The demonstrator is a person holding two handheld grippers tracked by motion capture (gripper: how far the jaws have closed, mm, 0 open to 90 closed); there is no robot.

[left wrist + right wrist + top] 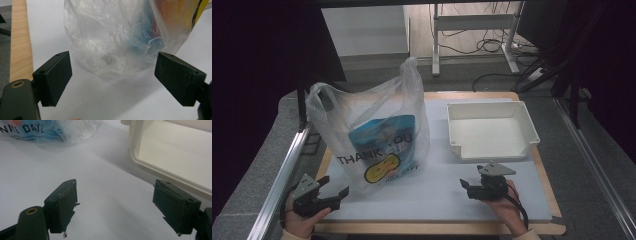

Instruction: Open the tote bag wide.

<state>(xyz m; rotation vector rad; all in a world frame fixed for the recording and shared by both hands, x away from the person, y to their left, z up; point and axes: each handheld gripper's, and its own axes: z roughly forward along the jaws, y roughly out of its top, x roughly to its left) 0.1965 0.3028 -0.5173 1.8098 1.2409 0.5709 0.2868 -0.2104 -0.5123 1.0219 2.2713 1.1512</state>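
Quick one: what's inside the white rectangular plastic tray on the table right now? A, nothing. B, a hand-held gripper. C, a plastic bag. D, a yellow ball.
A: the white rectangular plastic tray shows a bare floor, while the clear plastic bag stands beside it on the table.

The high view looks forward and down over the whole table (437, 200), while each gripper view sits low and close above it, both sharing the plastic bag (377, 130) with the high view.
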